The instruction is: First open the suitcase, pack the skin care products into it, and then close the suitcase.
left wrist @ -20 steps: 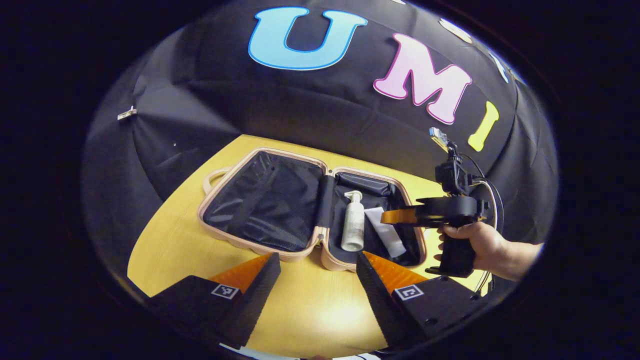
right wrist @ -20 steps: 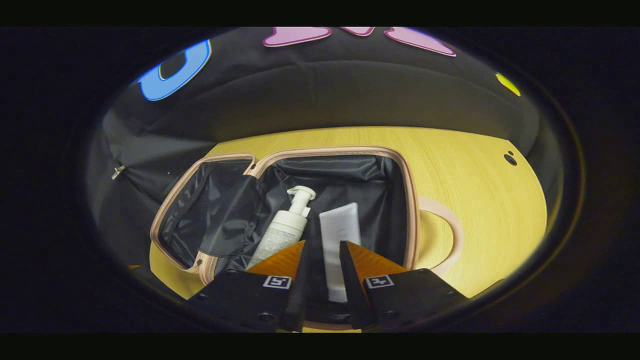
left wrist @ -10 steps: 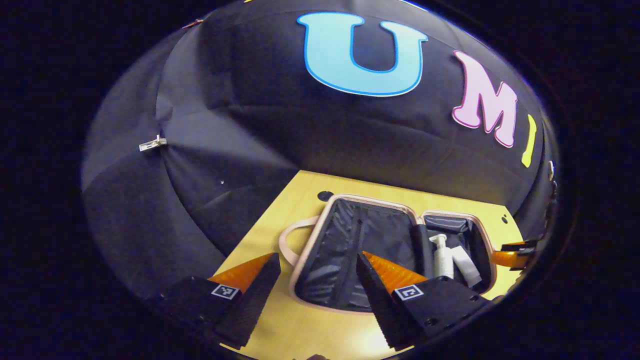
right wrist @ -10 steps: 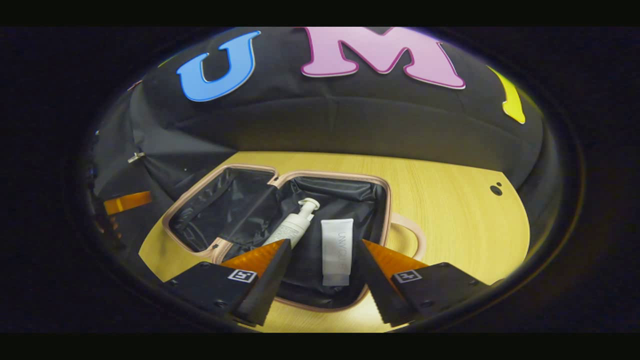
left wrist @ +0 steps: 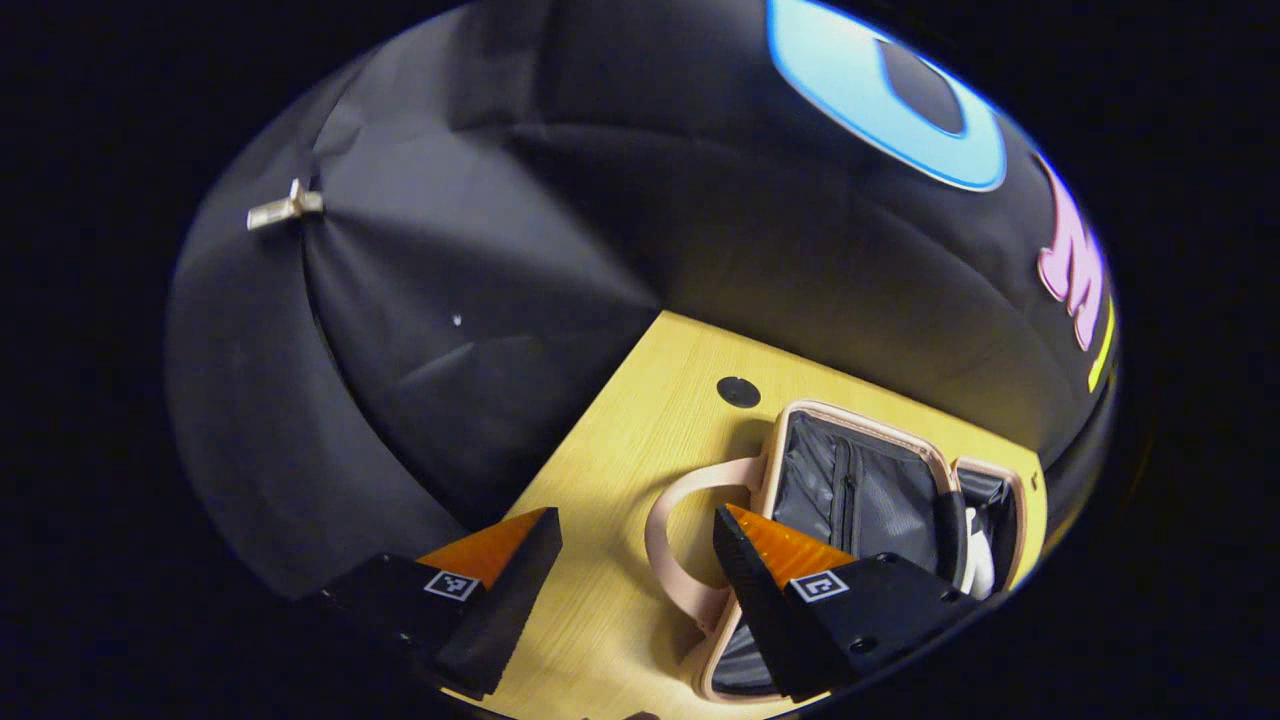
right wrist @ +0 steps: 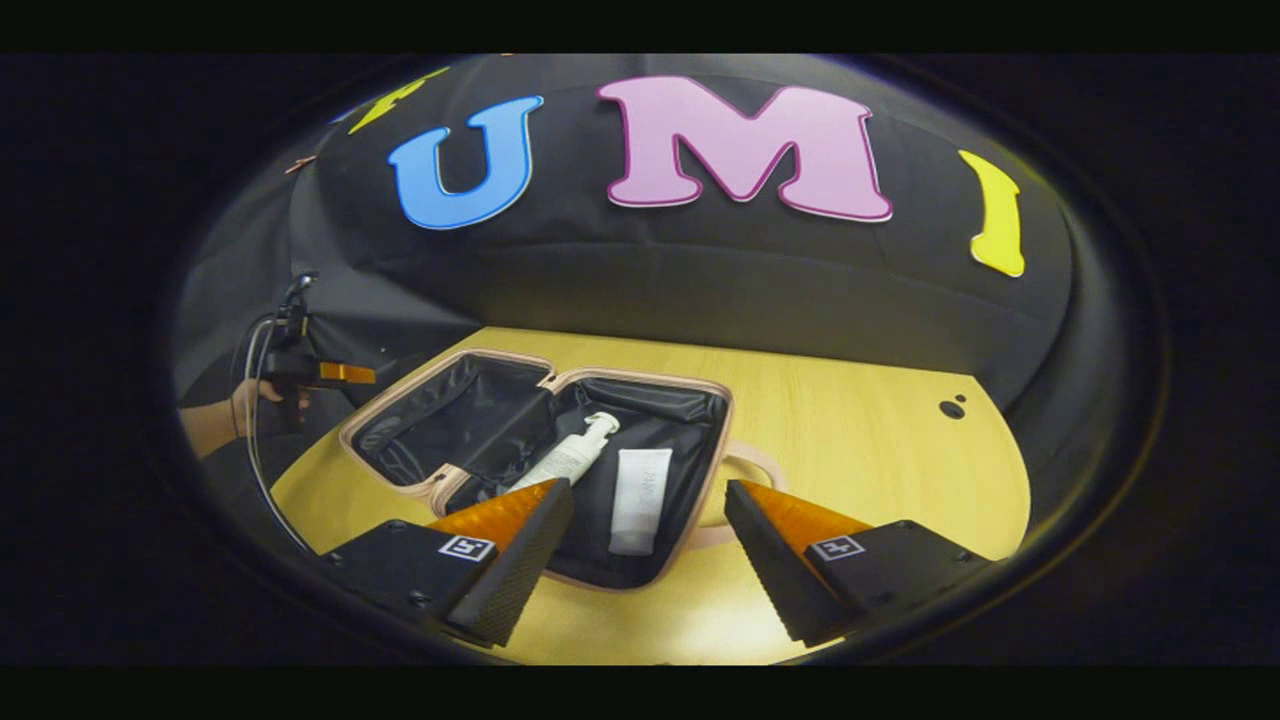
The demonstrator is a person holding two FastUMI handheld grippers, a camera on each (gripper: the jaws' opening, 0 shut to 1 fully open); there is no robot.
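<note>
The pink suitcase (right wrist: 640,378) lies open flat on the yellow table. A white pump bottle (right wrist: 570,460) and a white tube (right wrist: 640,487) lie side by side in its right half; the left half holds just black lining. My right gripper (right wrist: 648,487) is open, hovering in front of that half, touching nothing. My left gripper (left wrist: 635,515) is open too, low over the table beside the suitcase (left wrist: 850,420), with the pink handle loop (left wrist: 670,510) between its fingers but not gripped. In the right gripper view the left gripper (right wrist: 330,373) and a hand (right wrist: 245,405) sit left of the case.
The black cloth wall closes the table on the far and left sides, with a metal clip (left wrist: 285,207) on it. A dark round hole (left wrist: 738,391) marks the table near the case; another hole (right wrist: 952,408) lies at the right. A second handle loop (right wrist: 760,470) sticks out there.
My right gripper opened, let go of the tube and drew back from the case. My left gripper swung left to the handle at the case's left end.
</note>
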